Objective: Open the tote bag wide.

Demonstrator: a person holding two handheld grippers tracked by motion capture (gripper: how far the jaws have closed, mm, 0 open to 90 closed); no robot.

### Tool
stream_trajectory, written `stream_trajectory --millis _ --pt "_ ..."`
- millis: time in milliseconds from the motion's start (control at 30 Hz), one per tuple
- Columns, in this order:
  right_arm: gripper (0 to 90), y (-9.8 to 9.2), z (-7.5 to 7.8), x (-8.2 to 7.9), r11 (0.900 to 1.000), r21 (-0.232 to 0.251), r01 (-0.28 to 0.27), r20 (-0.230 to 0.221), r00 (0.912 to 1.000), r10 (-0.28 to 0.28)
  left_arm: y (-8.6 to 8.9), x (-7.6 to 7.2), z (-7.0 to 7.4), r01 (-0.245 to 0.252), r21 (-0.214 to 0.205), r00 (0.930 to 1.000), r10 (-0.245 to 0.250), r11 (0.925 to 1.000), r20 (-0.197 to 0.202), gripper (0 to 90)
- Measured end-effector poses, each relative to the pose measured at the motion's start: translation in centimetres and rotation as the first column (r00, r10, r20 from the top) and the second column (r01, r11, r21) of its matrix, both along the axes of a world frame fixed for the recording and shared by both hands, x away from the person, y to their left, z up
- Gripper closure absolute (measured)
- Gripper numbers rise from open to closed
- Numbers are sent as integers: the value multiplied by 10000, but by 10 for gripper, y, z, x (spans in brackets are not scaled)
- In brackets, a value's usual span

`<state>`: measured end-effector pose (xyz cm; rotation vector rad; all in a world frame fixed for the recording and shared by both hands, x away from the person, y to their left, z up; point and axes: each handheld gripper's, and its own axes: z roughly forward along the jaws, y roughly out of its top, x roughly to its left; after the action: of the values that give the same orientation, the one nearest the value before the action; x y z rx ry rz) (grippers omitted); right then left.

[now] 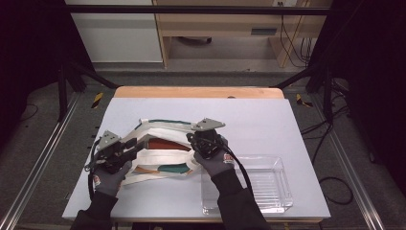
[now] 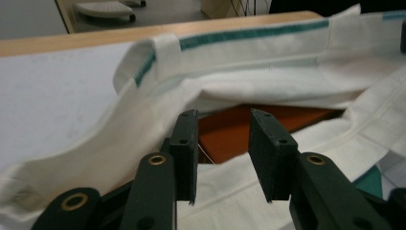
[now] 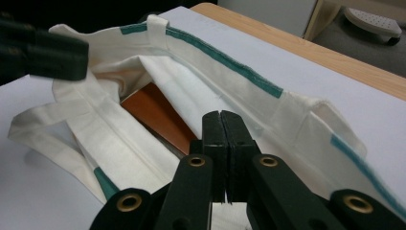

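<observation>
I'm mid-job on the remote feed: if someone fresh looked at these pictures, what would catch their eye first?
The cream tote bag with green trim, at the middle of the white table, its mouth propped open over a rust-orange flat item inside. The left gripper is open at the bag's mouth; the right gripper is shut at the other side. A clear plastic tray sits near the right.

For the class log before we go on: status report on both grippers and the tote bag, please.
Left gripper open at the bag mouth. Right gripper shut, apparently pinching the tote bag rim. Orange-brown item inside. Clear tray beside, not blocking.
</observation>
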<state>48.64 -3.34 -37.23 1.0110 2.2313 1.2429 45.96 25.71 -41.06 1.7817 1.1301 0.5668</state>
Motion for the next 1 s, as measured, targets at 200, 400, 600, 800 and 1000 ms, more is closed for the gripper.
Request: stream_trajectory --millis 200,400,600,800,1000 --pt "900 9 -12 12 9999 -109 98 -495 9987 -104 -13 11 -23 465 544 9981 -442 9974 -427 612" --pt "900 18 -30 19 9988 -499 9 -981 9952 -58 -21 12 -31 584 647 9974 -555 9962 -459 592" --pt "900 27 -43 22 9946 -1028 -113 -1183 9930 -9 -20 8 -40 695 878 9931 -606 9937 -1008 592" --pt "900 31 -46 24 9910 -1333 126 -1011 9945 -262 -24 4 -49 871 1203 9872 -695 9889 -1434 592" --pt "900 29 -49 32 9853 -1528 761 -806 9927 -892 -26 4 -54 987 1303 9837 -770 9866 -1625 592"
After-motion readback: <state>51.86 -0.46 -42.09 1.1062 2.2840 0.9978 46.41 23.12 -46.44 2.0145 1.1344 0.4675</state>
